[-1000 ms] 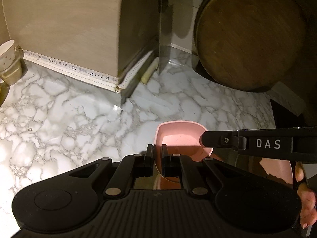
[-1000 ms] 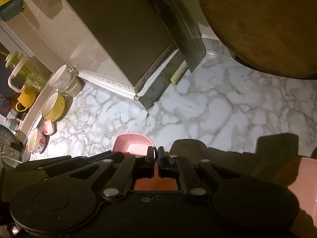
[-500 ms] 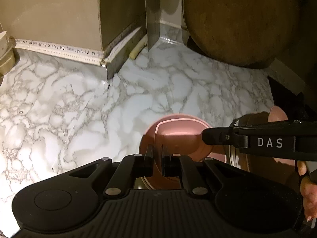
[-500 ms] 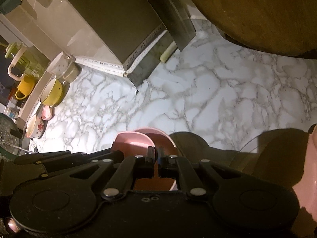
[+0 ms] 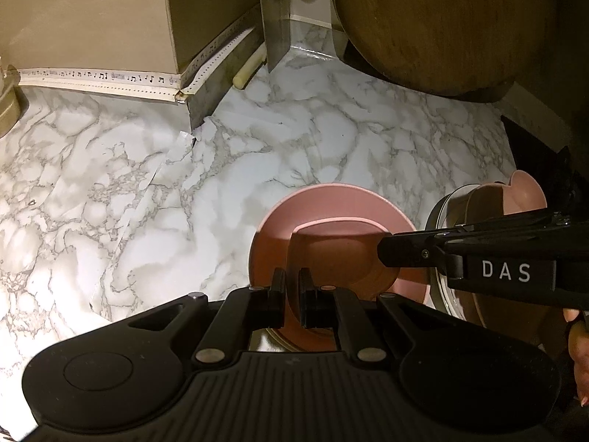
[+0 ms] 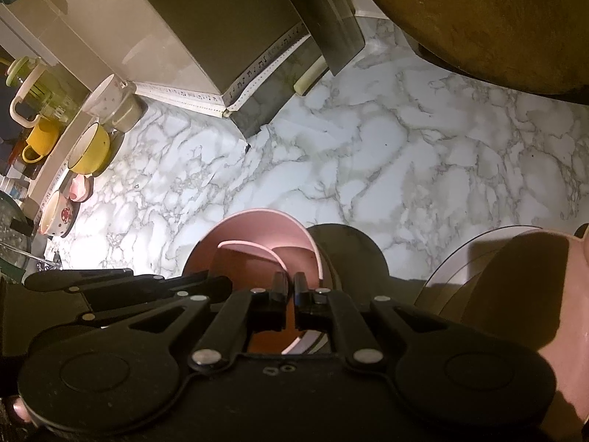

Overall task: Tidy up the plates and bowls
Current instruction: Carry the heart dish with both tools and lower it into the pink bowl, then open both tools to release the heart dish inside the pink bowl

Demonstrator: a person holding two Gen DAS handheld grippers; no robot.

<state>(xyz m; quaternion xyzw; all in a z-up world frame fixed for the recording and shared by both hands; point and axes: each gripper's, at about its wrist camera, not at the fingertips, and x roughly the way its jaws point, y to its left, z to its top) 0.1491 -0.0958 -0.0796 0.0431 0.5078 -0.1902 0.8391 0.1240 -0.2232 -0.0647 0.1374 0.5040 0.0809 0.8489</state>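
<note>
Since the earlier frames, both of your hands have sunk toward the white marble-patterned countertop (image 5: 257, 154), and a round pink plate (image 5: 283, 221) has come into view under the pink rounded-square bowl (image 5: 342, 250) you carry between them. That bowl now sits low over the plate, right at the near edge of the counter; whether its base already touches, you cannot tell from here.

Your left gripper (image 5: 291, 294) has its tongs pressed together on the bowl's near rim. Your right gripper (image 6: 289, 298) pinches the rim on the bowl's right side, with the wall of the bowl (image 6: 254, 254) visible between its pads, though its jaws are just beginning to part.

You appear to be at the step of nesting this bowl on the plate. The next move calls for settling it flat and centred, then freeing both rims evenly so it does not tip or slide.

To the right, a second pink bowl (image 5: 522, 191) already rests on a clear glass plate (image 5: 440, 213), just beside the pink plate, so mind that neighbour as you draw back.
</note>
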